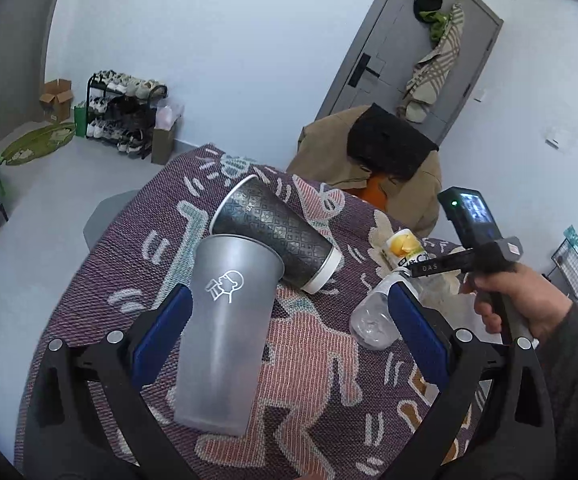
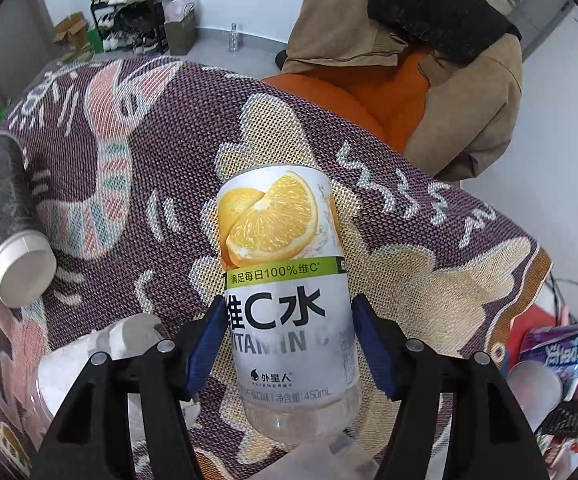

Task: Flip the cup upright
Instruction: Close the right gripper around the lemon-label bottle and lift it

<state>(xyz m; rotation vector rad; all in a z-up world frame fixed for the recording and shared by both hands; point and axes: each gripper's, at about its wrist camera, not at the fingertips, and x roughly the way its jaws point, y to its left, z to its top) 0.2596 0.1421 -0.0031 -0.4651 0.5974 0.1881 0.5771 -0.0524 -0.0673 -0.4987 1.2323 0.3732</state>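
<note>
A frosted grey plastic cup (image 1: 225, 332) with a white logo stands upright, rim up, on the patterned cloth, between the blue pads of my left gripper (image 1: 285, 328), which is open; the left pad is close to or touching the cup wall. A black patterned paper cup (image 1: 273, 232) lies on its side just behind it; it also shows in the right wrist view (image 2: 5, 216). My right gripper (image 2: 285, 344) has its pads against a vitamin C water bottle (image 2: 285, 280) with an orange-slice label.
A clear plastic bottle (image 1: 373, 316) lies beside the right pad of the left gripper. A chair draped with a tan coat (image 1: 369, 160) stands behind the table. A shoe rack (image 1: 125, 112) stands by the far wall. Clutter (image 2: 557, 360) lies at the right.
</note>
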